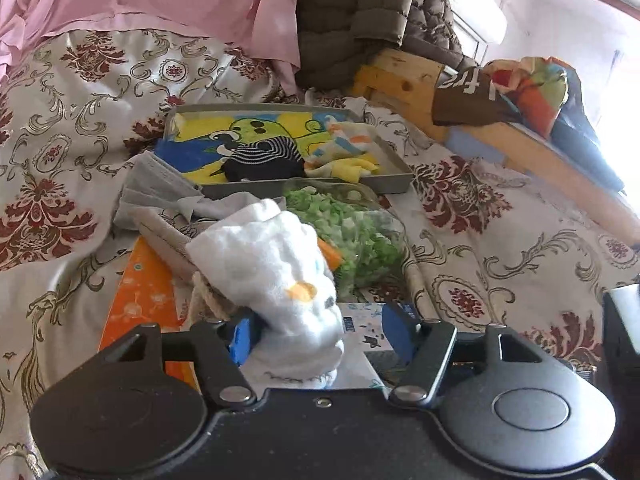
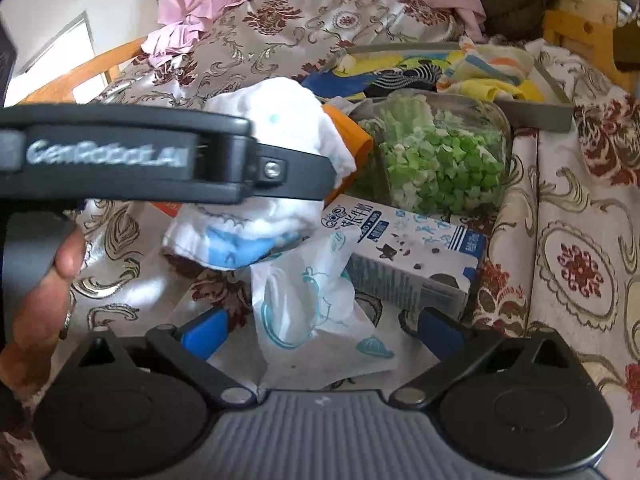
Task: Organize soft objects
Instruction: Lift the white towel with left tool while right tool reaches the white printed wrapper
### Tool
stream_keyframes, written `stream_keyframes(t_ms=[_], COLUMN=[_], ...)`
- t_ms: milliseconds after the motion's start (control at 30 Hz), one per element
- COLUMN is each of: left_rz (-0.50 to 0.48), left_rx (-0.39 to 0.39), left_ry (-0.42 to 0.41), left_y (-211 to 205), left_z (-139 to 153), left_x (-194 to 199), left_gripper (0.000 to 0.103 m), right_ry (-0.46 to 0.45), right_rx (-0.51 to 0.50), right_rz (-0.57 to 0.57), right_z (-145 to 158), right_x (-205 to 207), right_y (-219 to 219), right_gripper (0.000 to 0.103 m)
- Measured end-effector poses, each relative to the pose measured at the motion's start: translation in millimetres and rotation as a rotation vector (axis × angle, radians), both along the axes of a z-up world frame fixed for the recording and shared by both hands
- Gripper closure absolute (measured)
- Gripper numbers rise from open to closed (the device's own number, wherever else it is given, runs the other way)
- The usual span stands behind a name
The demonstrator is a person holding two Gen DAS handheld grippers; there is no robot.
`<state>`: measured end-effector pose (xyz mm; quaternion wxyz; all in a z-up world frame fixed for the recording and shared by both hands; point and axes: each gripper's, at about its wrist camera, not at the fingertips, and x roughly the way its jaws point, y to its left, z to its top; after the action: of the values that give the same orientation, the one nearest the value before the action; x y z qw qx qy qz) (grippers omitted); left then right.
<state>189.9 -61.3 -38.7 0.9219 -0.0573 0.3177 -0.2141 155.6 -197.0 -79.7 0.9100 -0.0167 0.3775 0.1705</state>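
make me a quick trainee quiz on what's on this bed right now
1. True or false: the grey tray is empty.
2. What sits between the pads of the left gripper? A) white fluffy sock B) milk carton C) glass jar
3. Which gripper has the printed white cloth between its open jaws?

Key: 1 false, it holds cloths and a striped sock; 2 A; 3 the right gripper.

White sock (image 1: 276, 264); floral maroon-and-cream bedspread (image 1: 480, 216); grey tray (image 1: 394, 186).
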Motion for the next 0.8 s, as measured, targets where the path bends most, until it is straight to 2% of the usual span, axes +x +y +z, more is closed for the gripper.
stream_keyframes(t_ms=[67, 200, 300, 467, 533, 633, 733, 800], left_rz=[0.032, 0.093, 0.1, 0.081, 0.053, -0.003, -0.038, -0.025], left_rx=[0.026, 0.009, 0.006, 0.063, 0.102, 0.169, 0.185, 0.176], left_ry=[0.021, 0.071, 0.065, -0.011, -0.055, -0.123, -0.131, -0.116], left_y=[-1, 9, 14, 11, 3, -14, -23, -24], left_z=[-3, -9, -8, -3, -2, 3, 6, 6], left_x=[5, 12, 10, -4, -11, -20, -23, -21], left_gripper=[0.038, 0.054, 0.062, 0.066, 0.068, 0.072, 0.074, 0.074], right_ry=[0.0, 0.016, 0.012, 0.013, 0.012, 0.01, 0.0, 0.0], right_rx=[-0.004, -0.004, 0.002, 0.003, 0.001, 0.0, -0.022, -0.023], right_rz=[-0.005, -0.016, 0.002, 0.03, 0.029, 0.031, 0.042, 0.045], right_z=[-1, -3, -2, -2, -1, -1, -1, -1], right_x=[1, 4, 3, 1, 1, 0, -2, -2], right_y=[0, -2, -1, 3, 3, 3, 7, 7], right_gripper=[0.003, 0.016, 0.02, 0.03, 0.037, 0.04, 0.043, 0.044])
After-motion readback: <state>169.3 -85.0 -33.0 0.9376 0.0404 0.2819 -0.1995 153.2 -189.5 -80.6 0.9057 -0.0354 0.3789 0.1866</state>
